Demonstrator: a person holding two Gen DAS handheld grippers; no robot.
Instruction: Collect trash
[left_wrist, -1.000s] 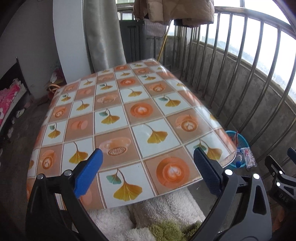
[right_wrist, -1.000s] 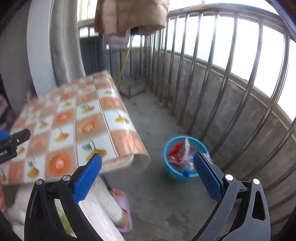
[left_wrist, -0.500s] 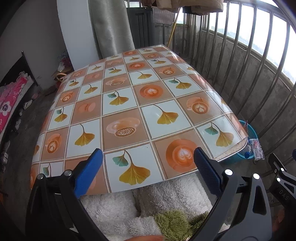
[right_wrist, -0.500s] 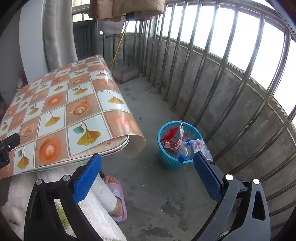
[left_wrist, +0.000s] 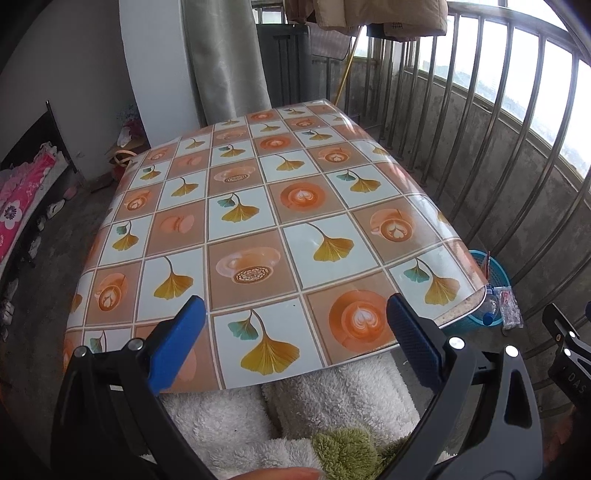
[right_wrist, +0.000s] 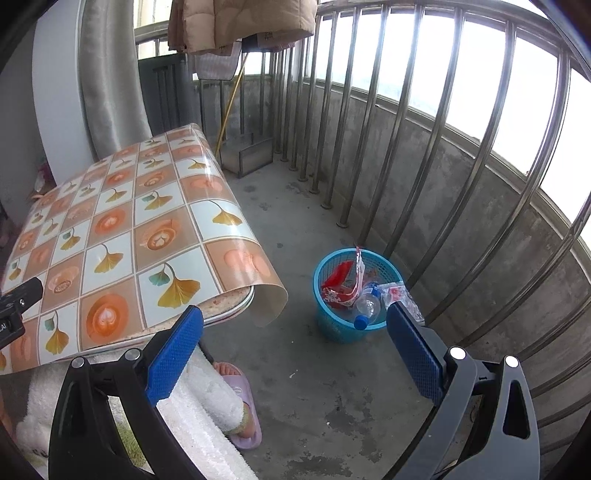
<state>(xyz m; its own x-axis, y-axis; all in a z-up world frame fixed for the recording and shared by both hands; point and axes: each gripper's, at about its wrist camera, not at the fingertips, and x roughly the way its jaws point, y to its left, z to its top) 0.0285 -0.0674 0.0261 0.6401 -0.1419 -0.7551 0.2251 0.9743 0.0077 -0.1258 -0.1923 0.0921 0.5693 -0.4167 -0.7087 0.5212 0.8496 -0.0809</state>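
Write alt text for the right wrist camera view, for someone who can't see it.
An open right gripper with blue pads hangs over a concrete balcony floor, facing a blue plastic mesh trash basket holding a clear plastic bottle and red wrappers. At left is a table with orange ginkgo-leaf oilcloth; steel railing bars stand behind.

A grey concrete floor lay under daylight from steel balcony railings; a grey-green curtain hung beside a white wall.
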